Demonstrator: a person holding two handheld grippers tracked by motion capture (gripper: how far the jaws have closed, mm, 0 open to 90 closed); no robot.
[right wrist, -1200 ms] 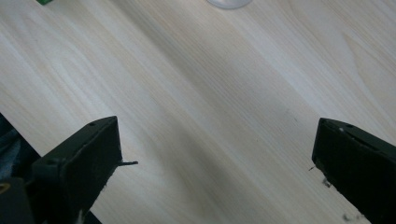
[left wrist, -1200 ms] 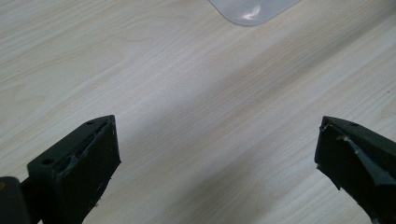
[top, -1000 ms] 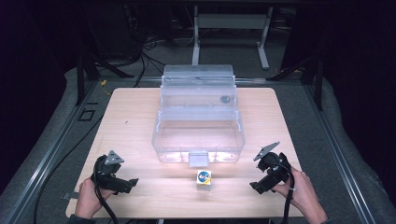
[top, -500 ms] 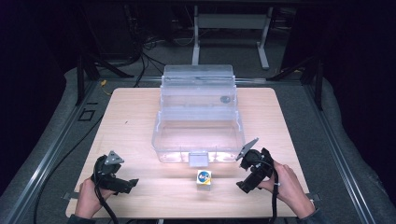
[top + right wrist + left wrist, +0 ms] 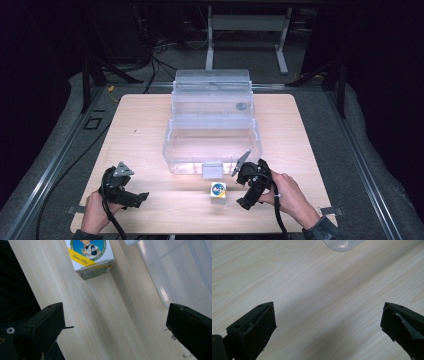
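A: What is your right gripper (image 5: 248,192) doing?

B: You hold it at about five o'clock on the table (image 5: 140,125), its black jaws spread wide with nothing between them. In the right gripper view, bare pale wood grain runs up between the jaws to a small carton (image 5: 90,255) at twelve o'clock. The carton is a boxy white thing with a round blue cartoon badge and a yellow stripe. It stands apart from the jaws, touching neither.

A: And the carton on the table?

B: From the high view, the small carton (image 5: 218,191) stands near the front edge at six o'clock, just in front of the clear plastic bin (image 5: 212,125). Your right gripper is just beside it, at its three o'clock.

A: The bin?

B: It is a glossy, see-through rectangle with rounded corners and a white latch at its front, sitting mid-table.

A: My left gripper (image 5: 125,192)?

B: You hold it at seven o'clock, well apart from the carton. In the left gripper view its matte black jaws gape wide over smooth, light wood, and a rounded corner of the clear bin (image 5: 343,244) peeks in at twelve o'clock.
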